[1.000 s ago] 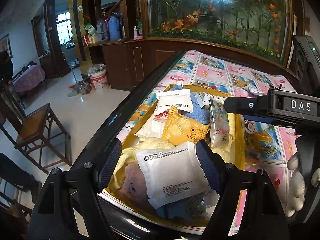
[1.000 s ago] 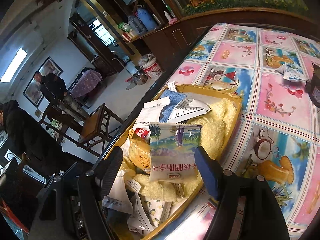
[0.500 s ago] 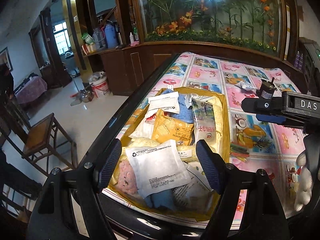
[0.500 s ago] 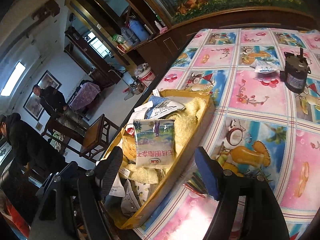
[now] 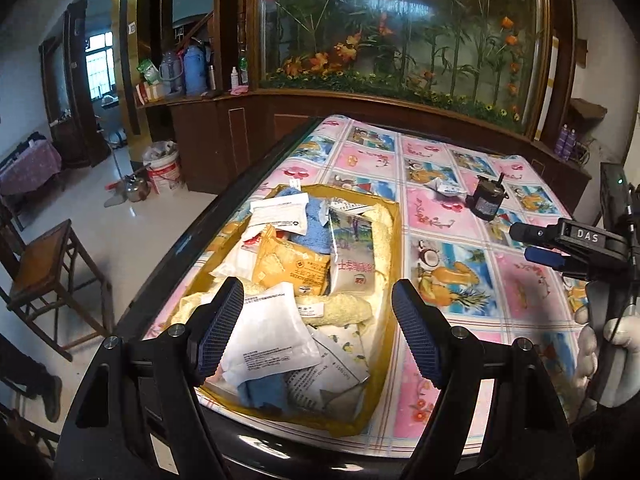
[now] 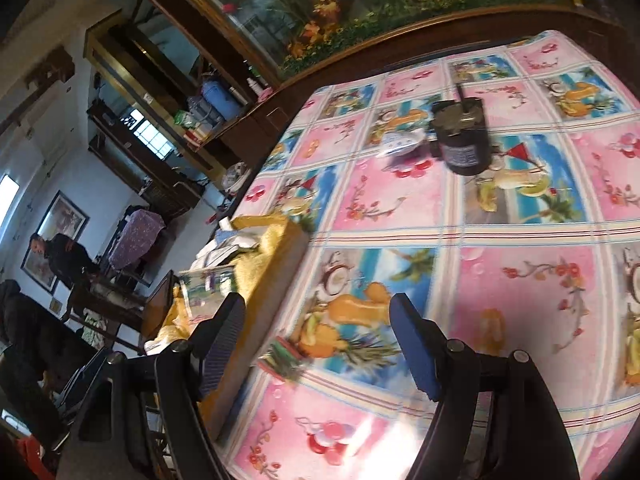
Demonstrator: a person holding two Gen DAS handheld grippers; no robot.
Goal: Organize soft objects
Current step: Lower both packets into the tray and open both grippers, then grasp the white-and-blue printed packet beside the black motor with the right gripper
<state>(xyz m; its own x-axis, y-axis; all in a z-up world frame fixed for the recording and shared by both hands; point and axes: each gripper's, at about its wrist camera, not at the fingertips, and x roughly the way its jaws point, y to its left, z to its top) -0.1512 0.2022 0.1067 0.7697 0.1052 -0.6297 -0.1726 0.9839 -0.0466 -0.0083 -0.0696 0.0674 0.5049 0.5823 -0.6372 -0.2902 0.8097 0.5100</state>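
Big planted glass tank (image 5: 400, 28) along the back wall, and my surface (image 5: 460, 208) wears a glossy oilcloth printed in pink and blue fruit squares. At 9 o'clock of it sits a shallow yellow cardboard tray (image 5: 394, 264), crammed: a puffy white plastic pouch (image 5: 276, 332) near my end, an orange crinkly snack packet (image 5: 292, 264) in the middle, a long printed sachet (image 5: 354, 252) beside that, fluffy cream towel (image 5: 340, 308) curled through the pile, blue terry cloth (image 5: 316, 224) at the far end. Out at 1 o'clock from the tray there's a squat black cylinder (image 5: 486, 202) with a small crumpled white packet (image 5: 446, 189) just beside it.

Left hand-held gripper (image 5: 318, 320) hovers over the tray's near end, jaws apart, nothing in them. Right hand-held gripper (image 6: 316, 340) is over bare oilcloth beside the tray, jaws apart, empty too; that view's blurry.
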